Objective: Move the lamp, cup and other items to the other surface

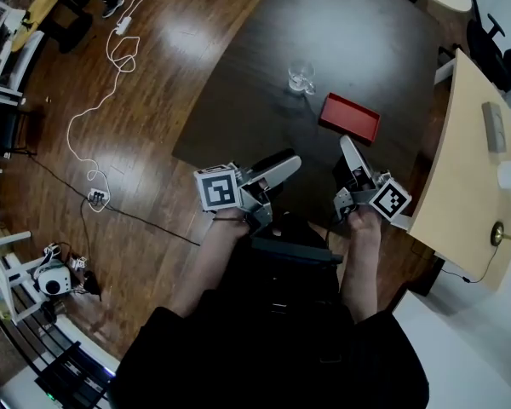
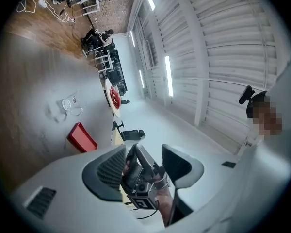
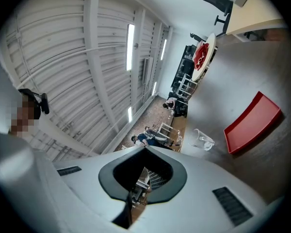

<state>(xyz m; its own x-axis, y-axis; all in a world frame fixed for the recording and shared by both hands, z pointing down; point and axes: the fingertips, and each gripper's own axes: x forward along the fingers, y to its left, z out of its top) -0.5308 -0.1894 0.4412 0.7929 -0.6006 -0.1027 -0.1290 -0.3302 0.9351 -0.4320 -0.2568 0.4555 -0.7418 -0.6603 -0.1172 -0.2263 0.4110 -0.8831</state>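
Jaws empty — glass cup (image 1: 301,77) near red tray (image 1: 350,117) on table (image 1: 358,32).

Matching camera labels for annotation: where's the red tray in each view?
Head view: red tray right of centre on the dark table, just below-right of the glass cup.
Left gripper view: lower left, below the cup.
Right gripper view: right side, mid-height, right of the cup.
Shared landmark: the glass cup beside it.

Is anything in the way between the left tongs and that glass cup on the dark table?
Nothing visible. Only bare dark table lies between the left tongs and the glass cup. The red tray lies off to the right, ahead of the right tongs.
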